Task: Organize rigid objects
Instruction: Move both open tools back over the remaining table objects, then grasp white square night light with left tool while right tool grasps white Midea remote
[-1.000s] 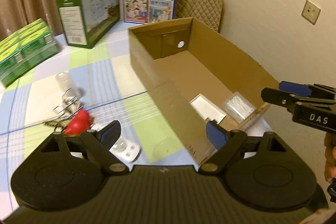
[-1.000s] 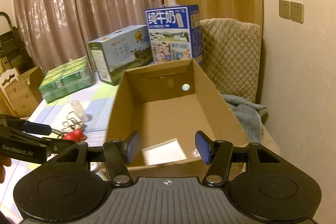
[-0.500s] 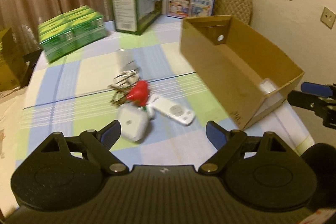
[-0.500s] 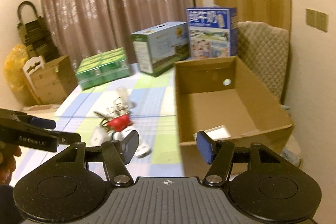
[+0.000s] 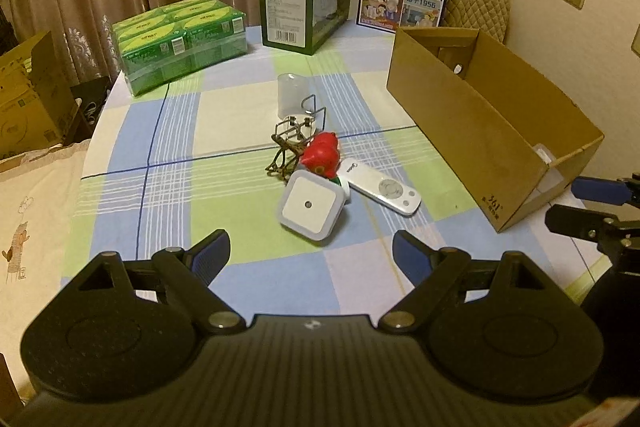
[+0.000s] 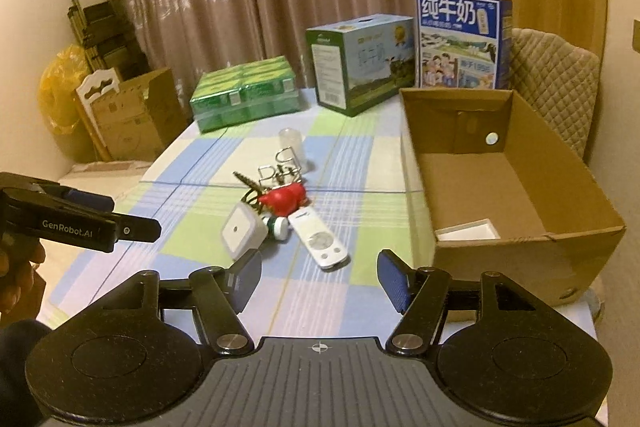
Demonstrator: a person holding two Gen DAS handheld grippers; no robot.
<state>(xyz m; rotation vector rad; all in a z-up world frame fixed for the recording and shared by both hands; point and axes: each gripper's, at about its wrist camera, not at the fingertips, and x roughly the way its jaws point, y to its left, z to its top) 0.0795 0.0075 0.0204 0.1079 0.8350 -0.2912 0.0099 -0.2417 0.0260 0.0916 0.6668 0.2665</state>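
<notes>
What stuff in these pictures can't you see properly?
- Left wrist view: the cardboard box wall hides nearly everything inside it.
- Right wrist view: only a white tray shows in the box; its near wall hides the near floor.
- Both views: the red toy covers part of the metal key pile.
- Small print on the white remote is too small to read.

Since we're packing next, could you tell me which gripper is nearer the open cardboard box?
Right. The right gripper hovers beside the cardboard box's near corner; the left gripper faces the night light, farther off.

Both grippers black plastic w/ blue pads (image 6: 394,281), silver screws; left gripper (image 6: 132,230) marked "GenRobot.AI".
</notes>
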